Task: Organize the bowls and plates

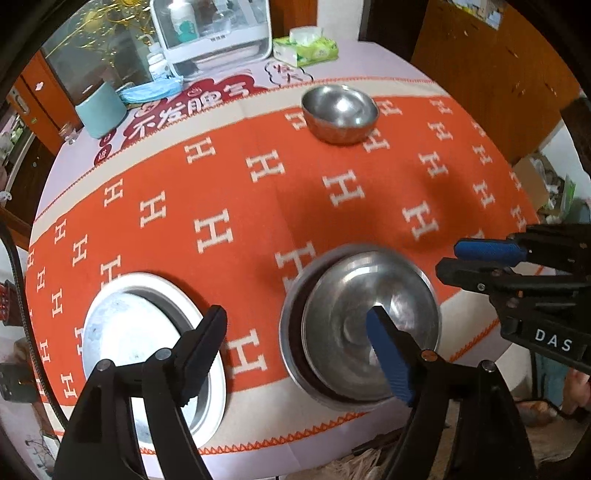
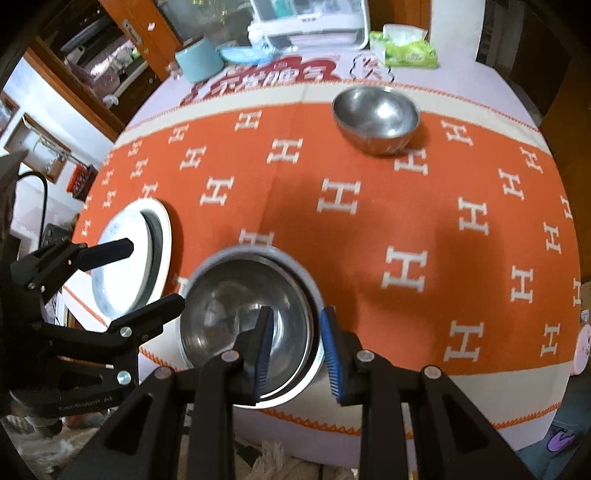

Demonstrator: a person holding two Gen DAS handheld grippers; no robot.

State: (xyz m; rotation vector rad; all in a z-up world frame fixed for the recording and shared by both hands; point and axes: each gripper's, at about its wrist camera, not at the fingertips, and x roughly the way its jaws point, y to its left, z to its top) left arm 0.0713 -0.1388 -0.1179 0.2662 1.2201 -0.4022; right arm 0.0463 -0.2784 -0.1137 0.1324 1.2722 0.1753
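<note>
A steel bowl nested in a wider steel dish (image 1: 362,325) (image 2: 251,317) sits near the table's front edge. To its left lies a white plate (image 1: 129,332) (image 2: 122,288). Another steel bowl (image 1: 340,110) (image 2: 375,118) stands alone at the far side. My left gripper (image 1: 293,314) (image 2: 147,275) hangs open and wide, with only orange cloth showing between its fingers; one finger is over the plate and the other over the nested bowl. My right gripper (image 2: 295,317) (image 1: 448,260) hovers above the nested bowl's right rim. Its pads are a narrow gap apart and hold nothing.
An orange cloth with white H marks (image 1: 258,206) covers the round table. At the back stand a teal cup (image 1: 101,109), a white storage box (image 1: 214,29) and a green tissue pack (image 1: 306,48). The table's front edge runs just below the dishes.
</note>
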